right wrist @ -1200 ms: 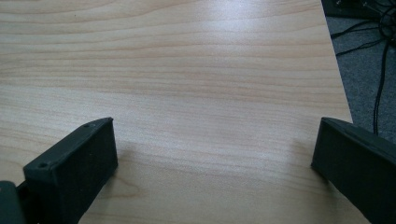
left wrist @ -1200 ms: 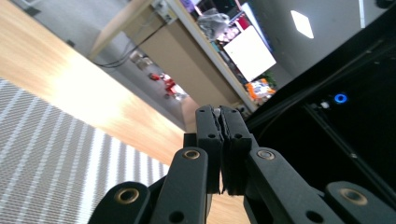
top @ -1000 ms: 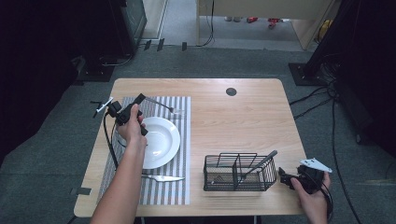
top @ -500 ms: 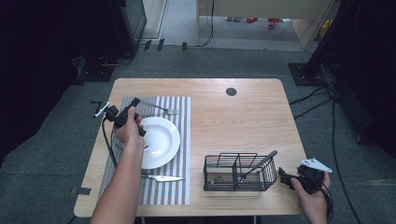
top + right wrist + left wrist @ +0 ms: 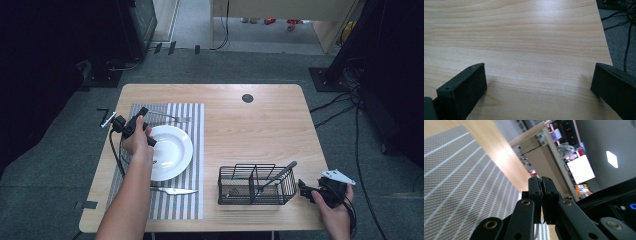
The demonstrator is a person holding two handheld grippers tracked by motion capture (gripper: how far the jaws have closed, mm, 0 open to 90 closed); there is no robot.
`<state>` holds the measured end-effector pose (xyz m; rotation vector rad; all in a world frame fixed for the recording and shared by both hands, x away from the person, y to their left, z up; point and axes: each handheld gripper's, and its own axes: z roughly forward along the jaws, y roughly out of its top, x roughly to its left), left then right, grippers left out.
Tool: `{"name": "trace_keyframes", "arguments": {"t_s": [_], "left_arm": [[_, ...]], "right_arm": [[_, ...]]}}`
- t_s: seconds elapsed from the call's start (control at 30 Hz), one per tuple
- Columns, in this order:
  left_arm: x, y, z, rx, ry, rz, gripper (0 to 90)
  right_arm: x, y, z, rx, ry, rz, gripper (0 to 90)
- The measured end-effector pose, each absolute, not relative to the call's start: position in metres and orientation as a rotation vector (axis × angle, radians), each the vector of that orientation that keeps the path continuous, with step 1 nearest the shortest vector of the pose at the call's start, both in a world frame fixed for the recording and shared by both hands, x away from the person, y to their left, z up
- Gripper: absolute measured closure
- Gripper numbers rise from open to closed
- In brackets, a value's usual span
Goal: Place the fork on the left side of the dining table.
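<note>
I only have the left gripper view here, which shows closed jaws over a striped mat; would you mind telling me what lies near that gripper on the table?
Observer: In the high view the left gripper sits at the far left edge of a white plate on the striped placemat.
Operator: Thank you. Is any cutlery out?
Observer: A fork lies on the mat beyond the plate, and a knife lies on its near side.
Operator: And the other gripper?
Observer: The right gripper is open over bare table, just right of a black wire basket.
</note>
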<state>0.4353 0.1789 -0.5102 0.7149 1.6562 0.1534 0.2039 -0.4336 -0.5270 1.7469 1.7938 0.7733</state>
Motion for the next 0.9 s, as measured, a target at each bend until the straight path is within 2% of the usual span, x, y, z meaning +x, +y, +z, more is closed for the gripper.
{"name": "trace_keyframes", "arguments": {"t_s": [0.3, 0.63, 0.9], "left_arm": [[0.44, 0.185, -0.514, 0.766, 1.785, 0.099, 73.4], [0.448, 0.189, -0.508, 0.856, 1.896, 0.061, 65.8], [0.453, 0.194, -0.51, 0.85, 1.947, 0.013, 60.9]], "right_arm": [[0.204, -0.434, -0.527, 1.748, 1.793, 0.773, 0.0], [0.204, -0.434, -0.527, 1.746, 1.793, 0.772, 0.1], [0.203, -0.434, -0.527, 1.75, 1.792, 0.773, 0.1]]}}
